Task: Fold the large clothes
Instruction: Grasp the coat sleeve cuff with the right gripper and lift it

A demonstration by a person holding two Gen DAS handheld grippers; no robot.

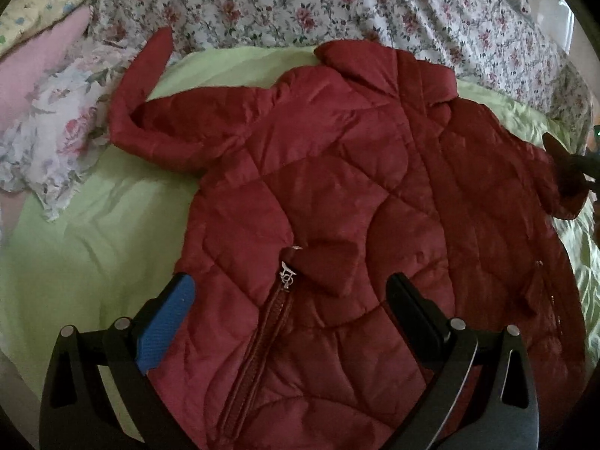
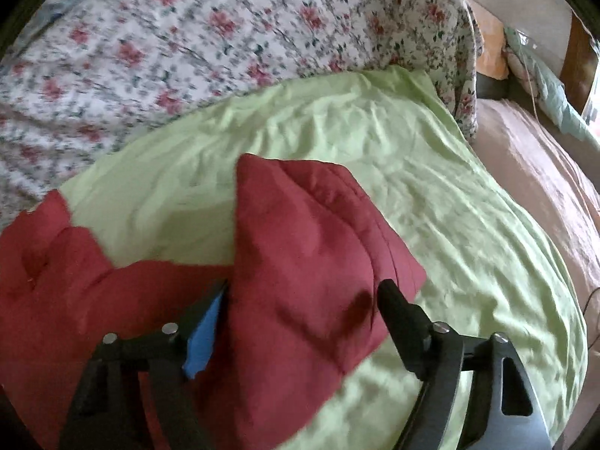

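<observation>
Left wrist: quilted dark-red puffer jacket [image 1: 337, 195] lies spread front-up on light-green bedsheet [image 1: 93, 243], floral quilt [image 1: 300, 3] behind. Left gripper [image 1: 290, 292] hangs over the hem zipper, jaws wide apart, holding nothing.

Right wrist: right gripper [image 2: 302, 296] has the jacket's red sleeve [image 2: 300, 247] bunched between its fingers, sleeve raised off the sheet.

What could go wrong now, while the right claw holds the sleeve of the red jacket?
1. The sleeve is thick and puffy between the fingers of the right claw; it may slip out when pulled across.
2. The left claw is open above the red jacket and does not pin it, so the whole jacket may slide on the smooth green sheet.
3. The other sleeve lies bent, which may make the fold uneven.
</observation>
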